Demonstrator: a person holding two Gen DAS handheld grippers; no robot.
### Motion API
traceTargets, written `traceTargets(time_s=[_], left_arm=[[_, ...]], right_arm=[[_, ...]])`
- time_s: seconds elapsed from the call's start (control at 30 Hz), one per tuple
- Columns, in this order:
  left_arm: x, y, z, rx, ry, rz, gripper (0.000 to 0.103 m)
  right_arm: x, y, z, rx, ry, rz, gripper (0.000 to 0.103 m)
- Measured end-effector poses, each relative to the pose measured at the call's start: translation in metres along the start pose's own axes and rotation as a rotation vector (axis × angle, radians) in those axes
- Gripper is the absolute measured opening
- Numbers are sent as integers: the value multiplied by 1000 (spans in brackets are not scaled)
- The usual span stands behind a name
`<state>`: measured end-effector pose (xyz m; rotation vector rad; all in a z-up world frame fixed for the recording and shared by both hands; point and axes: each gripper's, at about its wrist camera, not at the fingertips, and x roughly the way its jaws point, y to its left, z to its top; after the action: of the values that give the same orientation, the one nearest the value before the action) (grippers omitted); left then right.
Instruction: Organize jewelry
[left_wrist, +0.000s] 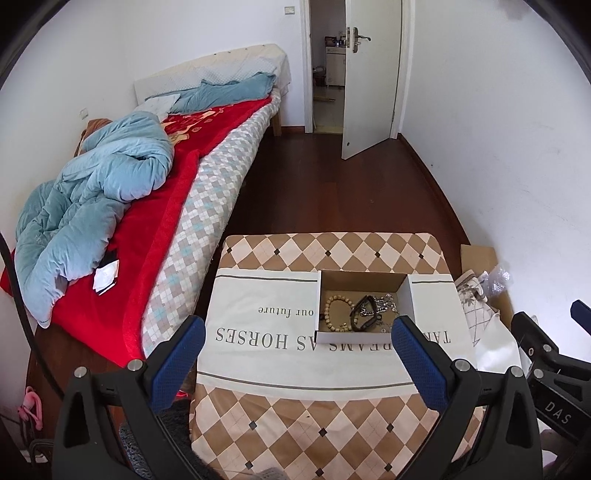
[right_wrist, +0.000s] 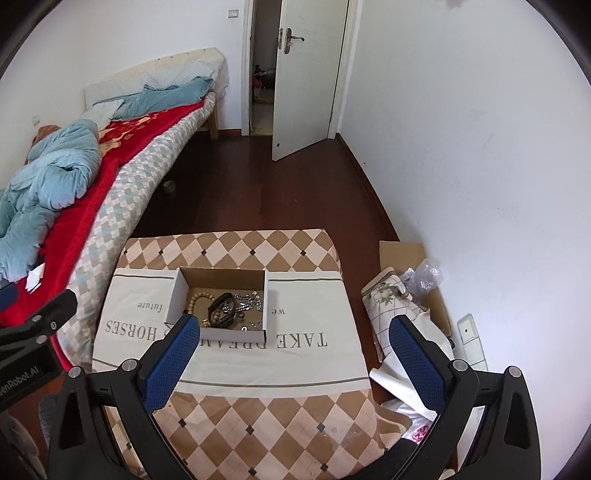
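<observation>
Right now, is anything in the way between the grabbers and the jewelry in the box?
Nothing visible blocks them. The cardboard box has no lid, so the jewelry lies uncovered. Only its low near wall stands ahead of the left gripper and right gripper; both are open and empty.

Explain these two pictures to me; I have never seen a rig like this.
A person holds two hand-held grippers, each with a camera looking along its blue-padded fingers. One picture is from the left gripper, the other from the right gripper. Both are open and hold nothing. Ahead is a surface covered by a brown-and-cream checked cloth. On it sits a shallow open cardboard box holding a tan beaded bracelet, a black band and tangled silver chains.
</observation>
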<state>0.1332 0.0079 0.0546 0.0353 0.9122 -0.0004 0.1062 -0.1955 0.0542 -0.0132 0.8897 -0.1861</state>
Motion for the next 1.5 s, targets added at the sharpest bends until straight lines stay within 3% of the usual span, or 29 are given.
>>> traceTargets(time_s=[0.37,1.5], left_arm=[[18,-2,0,6,33,4,103],[13,6,-8,1,34,2,103]], right_arm=[[25,-1,1,4,40,-3,103],[18,6,1,-14,40,48,103]])
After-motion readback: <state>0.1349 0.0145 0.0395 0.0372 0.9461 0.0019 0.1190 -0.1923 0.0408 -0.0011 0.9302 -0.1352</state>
